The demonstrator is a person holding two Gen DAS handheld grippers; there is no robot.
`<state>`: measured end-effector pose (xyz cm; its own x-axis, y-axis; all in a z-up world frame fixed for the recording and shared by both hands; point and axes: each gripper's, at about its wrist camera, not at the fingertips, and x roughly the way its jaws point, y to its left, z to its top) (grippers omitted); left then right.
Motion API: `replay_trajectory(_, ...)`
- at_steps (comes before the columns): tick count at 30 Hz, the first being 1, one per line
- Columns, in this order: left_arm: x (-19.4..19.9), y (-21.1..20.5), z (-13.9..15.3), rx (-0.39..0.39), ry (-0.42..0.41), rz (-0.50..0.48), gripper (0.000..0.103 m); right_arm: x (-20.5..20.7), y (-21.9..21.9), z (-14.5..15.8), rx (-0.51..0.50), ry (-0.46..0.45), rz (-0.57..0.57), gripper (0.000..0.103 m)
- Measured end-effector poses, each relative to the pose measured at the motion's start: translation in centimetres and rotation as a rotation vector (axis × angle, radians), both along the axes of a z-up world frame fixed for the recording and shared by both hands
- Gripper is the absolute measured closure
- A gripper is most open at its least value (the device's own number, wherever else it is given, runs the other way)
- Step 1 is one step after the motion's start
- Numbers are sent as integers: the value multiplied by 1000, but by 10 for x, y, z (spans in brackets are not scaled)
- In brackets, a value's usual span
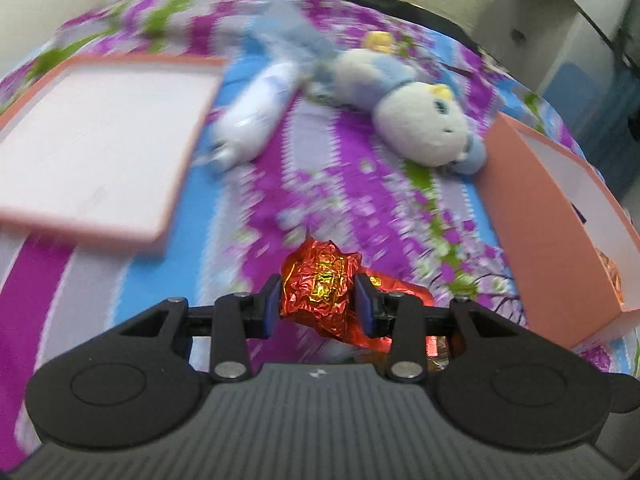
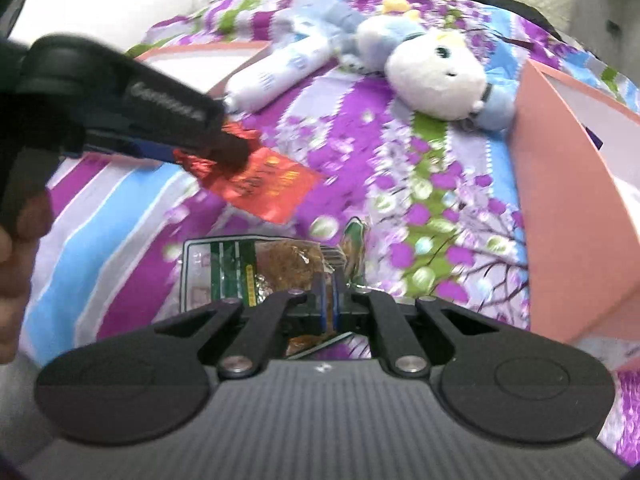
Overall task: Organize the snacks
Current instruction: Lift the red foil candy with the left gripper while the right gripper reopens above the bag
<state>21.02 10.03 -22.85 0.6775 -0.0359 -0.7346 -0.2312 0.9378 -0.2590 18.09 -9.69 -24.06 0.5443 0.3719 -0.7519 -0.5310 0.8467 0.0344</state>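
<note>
- The left tool (image 1: 316, 298) has its 2 blue-padded fingers pinching a crumpled red and gold foil candy (image 1: 316, 292), which sits squarely between the pads.
- In the right wrist view, the left tool (image 2: 224, 148) reaches in from the left edge, angled down toward the bed, with the person's hand (image 2: 16, 236) gripping its handle at the far left.
- A flat red packet (image 2: 268, 184) with gold print lies on the bed cover directly under the left tool's tip; in the left wrist view, it (image 1: 396, 286) peeks out just behind the right finger.
- The right tool (image 2: 329, 300) is pressed nearly together, pinching the edge of a clear snack bag (image 2: 256, 268) with green stripes and brown contents.
- The snack bag lies on the bed just ahead of the right tool, near the red packet.
- Both tools are held low over a bed cover (image 1: 340, 184) patterned in purple, blue, white and green.
- An open pink box (image 1: 560, 220) with white inner walls stands on the bed at the right; in the right wrist view, the pink box (image 2: 568, 200) is to the right of the right tool.
- A shallow pink lid (image 1: 92, 144), white inside, lies on the bed to the left.
- A white and blue plush toy (image 1: 416, 108) lies on its side farther back, between lid and box.
- A white tube-shaped object (image 1: 256, 116) with blue markings lies beside the toy, near the lid's corner; motion blur hides its details.
</note>
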Motion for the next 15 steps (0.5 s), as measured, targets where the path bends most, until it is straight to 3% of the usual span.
replay_trajectory(4,-39,19,-15,-22,30,78,59,-14,-4,4,38,-9,18,96)
replay_trajectory(12,-79,36,-31,-63,61,98,59,-24,-14,8,68,-2,2,92)
replay_trajectory(13,-81,37,-32,-67,65,97,59,-25,-15,9,69,-1,1,75)
replay_trajectory(14,-82,38,-33,-71,67,98,59,-26,-17,10,76,-2,1,52)
replay_trajectory(15,-83,39,-34,-74,66,99,59,-27,-19,11,88,-10,4,42)
